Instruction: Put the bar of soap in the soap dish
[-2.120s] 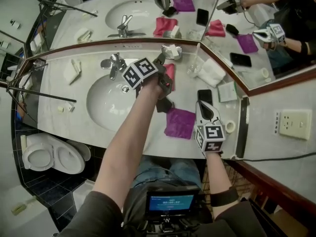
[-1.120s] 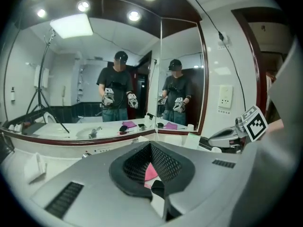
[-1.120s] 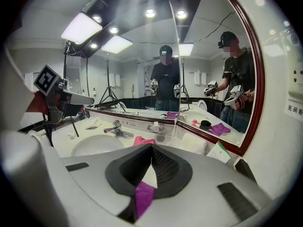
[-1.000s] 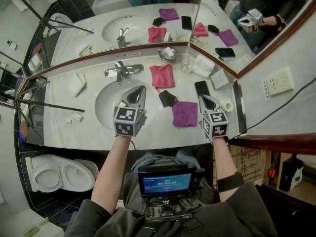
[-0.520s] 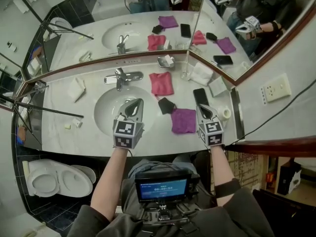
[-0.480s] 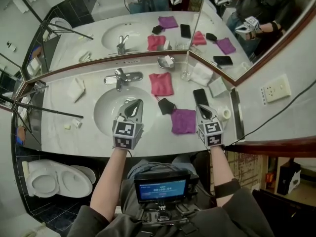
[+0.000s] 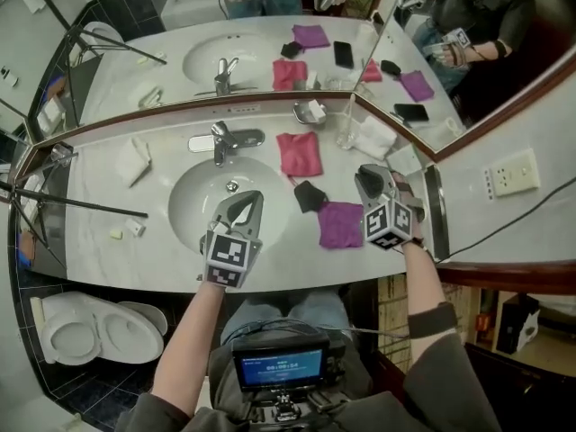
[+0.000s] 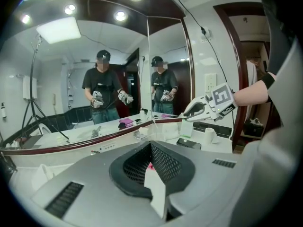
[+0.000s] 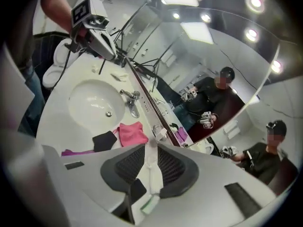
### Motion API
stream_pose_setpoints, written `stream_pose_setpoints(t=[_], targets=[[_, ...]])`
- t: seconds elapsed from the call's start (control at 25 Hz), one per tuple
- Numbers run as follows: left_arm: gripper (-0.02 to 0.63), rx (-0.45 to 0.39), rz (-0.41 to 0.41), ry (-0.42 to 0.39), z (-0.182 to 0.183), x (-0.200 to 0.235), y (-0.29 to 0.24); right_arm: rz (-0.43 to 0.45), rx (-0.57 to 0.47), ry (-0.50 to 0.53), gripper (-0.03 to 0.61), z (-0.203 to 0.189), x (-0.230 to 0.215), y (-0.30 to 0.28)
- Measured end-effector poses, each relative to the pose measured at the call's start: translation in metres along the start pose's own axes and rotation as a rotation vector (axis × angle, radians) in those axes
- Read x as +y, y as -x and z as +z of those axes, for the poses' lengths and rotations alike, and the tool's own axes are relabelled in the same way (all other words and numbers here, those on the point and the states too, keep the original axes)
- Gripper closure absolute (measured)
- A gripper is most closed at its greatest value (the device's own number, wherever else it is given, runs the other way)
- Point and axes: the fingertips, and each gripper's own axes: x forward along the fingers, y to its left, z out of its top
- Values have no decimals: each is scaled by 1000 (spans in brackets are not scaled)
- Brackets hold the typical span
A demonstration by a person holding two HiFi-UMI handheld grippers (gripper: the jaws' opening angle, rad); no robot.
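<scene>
Already the bar of soap (image 7: 316, 109) looks to be sitting in the soap dish (image 7: 304, 115), a small white block in a shiny little bowl. It is in the upper middle of the head view, right by the bottom edge of the mirror (image 7: 270, 52). The tap (image 7: 222, 139) is to its left and the pink cloth (image 7: 299, 154) is just below it. The soap is too small to tell which way its long side runs.

Both tools are lower in the picture, well apart from the dish, so the dish lies up and away from each. The right gripper (image 7: 365, 176) sits to the lower right of the dish and looks a little nearer. Its jaws have just been opening and stand a bit apart, with nothing between them. The left gripper (image 7: 247, 200) hangs over the sink (image 7: 193, 192), to the lower left of the dish. Its jaws are pressed together and empty. I think the job is done, so no hand needs to reach for the soap.
</scene>
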Motion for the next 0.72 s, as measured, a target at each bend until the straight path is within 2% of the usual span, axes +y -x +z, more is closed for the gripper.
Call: stream_pose_setpoints(t=[0.16,0.24,0.36,0.48,0.56,0.72], targets=[[614,7,10,33,-5,5,-6,78,29,233,401,12,-12,-31],[614,13,25,44,-4,8,-14,130,37,314,349,12,-18,-52],[614,14,48,54,0,9,-28,187,31,372,257,10,-30,-86],[614,11,77,63,0,11,-43,208,31,412,156,8,-39,-121],[614,16,85,81,-4,12,-55,216,34,443,153,9,-40,-142],[614,34,40,91,-13,-1,-71,215,53,497,153,7,-40,-178]])
